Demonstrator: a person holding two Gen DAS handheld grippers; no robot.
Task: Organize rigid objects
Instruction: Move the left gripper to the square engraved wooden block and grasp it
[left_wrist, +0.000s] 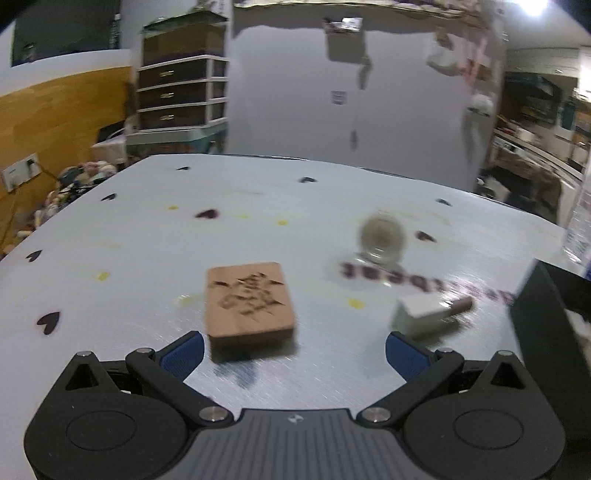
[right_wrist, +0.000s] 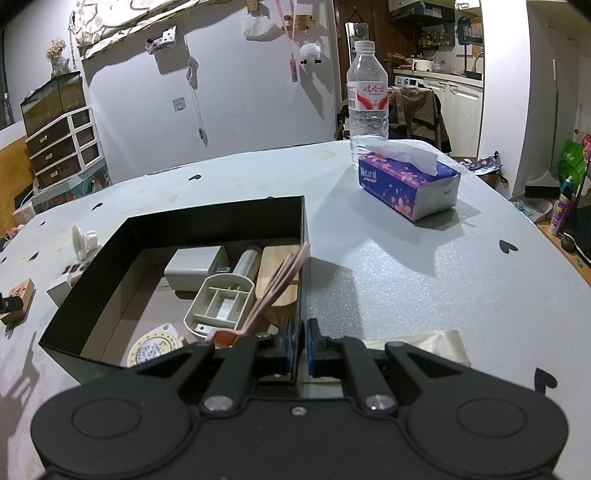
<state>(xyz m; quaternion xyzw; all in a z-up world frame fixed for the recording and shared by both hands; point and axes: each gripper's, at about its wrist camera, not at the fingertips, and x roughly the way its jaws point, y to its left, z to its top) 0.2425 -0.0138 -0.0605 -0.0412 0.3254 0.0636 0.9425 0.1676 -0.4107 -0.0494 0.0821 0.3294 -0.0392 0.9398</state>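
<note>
In the left wrist view my left gripper (left_wrist: 293, 354) is open and empty, just short of a carved wooden block (left_wrist: 249, 304) lying flat on the table. A small clear glass piece (left_wrist: 380, 242) and a white block with a brown tip (left_wrist: 424, 314) lie to its right. In the right wrist view my right gripper (right_wrist: 300, 349) is shut on the right wall of the black box (right_wrist: 207, 225). The box holds a grey charger (right_wrist: 195, 267), a compartmented tray (right_wrist: 221, 299), a wooden board (right_wrist: 279, 273), a pink utensil (right_wrist: 273, 291) and a round dial card (right_wrist: 151, 349).
A tissue pack (right_wrist: 408, 184) and a water bottle (right_wrist: 367, 96) stand at the far right of the table. A white funnel-like piece (right_wrist: 85, 240) sits left of the box. A folded cloth (right_wrist: 424, 345) lies by my right gripper. The box corner (left_wrist: 546, 332) shows at right.
</note>
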